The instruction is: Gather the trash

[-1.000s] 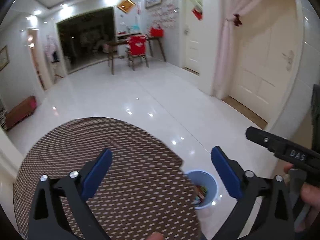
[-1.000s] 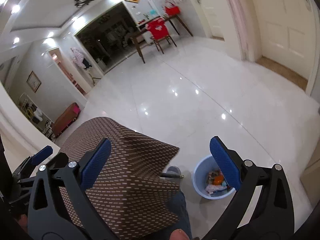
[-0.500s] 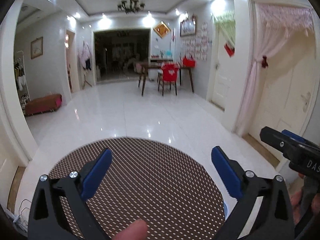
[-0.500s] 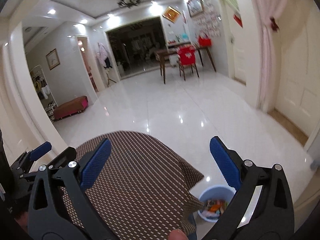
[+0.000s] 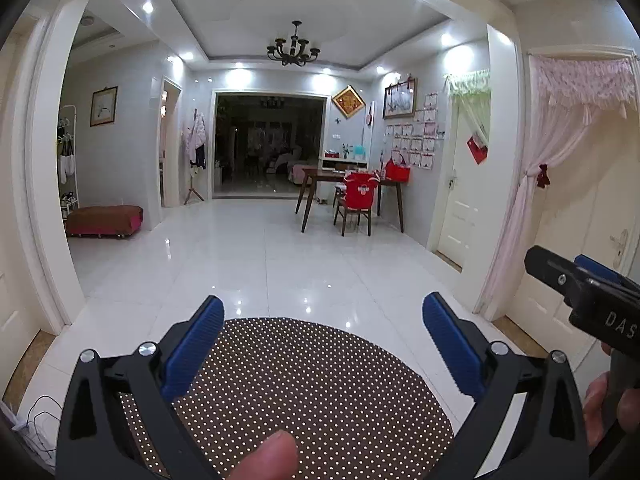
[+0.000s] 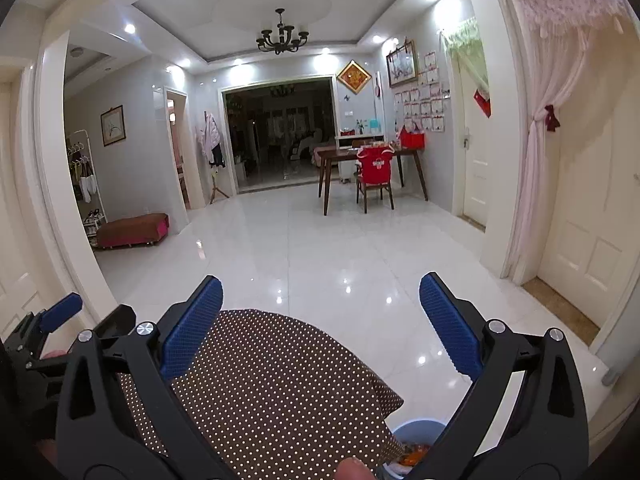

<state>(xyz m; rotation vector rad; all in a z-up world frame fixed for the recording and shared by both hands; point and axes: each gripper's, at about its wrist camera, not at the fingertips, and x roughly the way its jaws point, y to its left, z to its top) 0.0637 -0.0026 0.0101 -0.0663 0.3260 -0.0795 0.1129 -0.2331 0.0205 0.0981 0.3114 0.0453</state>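
Note:
My left gripper (image 5: 322, 316) is open and empty, raised above a round table with a brown dotted cloth (image 5: 312, 396). My right gripper (image 6: 320, 300) is open and empty too, over the same cloth (image 6: 272, 384). A pale blue trash bin (image 6: 416, 434) with colourful trash inside peeks out below the table's right edge in the right wrist view. The bin does not show in the left wrist view. The right gripper also shows at the right edge of the left wrist view (image 5: 588, 292), and the left gripper at the left edge of the right wrist view (image 6: 60, 320).
A shiny white tiled floor (image 5: 280, 264) stretches ahead. A wooden dining table (image 5: 348, 188) and a chair with a red cover (image 5: 358, 200) stand far back. A red bench (image 5: 104, 220) sits at the left wall. White doors and a pink curtain (image 5: 532, 216) are on the right.
Both grippers have tilted up from looking down at the table and bin to looking level across the room. The bin has slid to the bottom edge or out of view.

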